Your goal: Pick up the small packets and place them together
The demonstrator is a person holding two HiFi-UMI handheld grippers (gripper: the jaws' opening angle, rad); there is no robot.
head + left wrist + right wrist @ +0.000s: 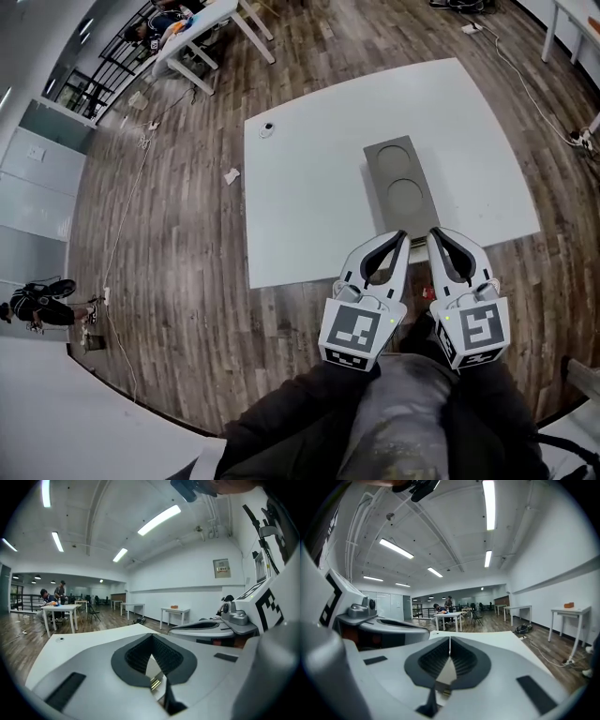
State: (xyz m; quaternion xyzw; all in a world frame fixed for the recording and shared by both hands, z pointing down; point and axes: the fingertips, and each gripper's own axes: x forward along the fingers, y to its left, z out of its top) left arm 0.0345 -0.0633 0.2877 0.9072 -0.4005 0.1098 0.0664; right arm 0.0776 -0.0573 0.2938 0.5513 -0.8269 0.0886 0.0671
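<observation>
Left gripper [401, 236], right gripper [434, 233]: white shells, ribbed black pads [464, 662], jaws pressed together, empty. Grey rectangular two-recess tray [401, 183] on smooth white table [309, 206].

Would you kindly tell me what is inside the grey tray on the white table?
Both round recesses of the grey tray look empty. Its near end is partly hidden by the left gripper and right gripper.
</observation>
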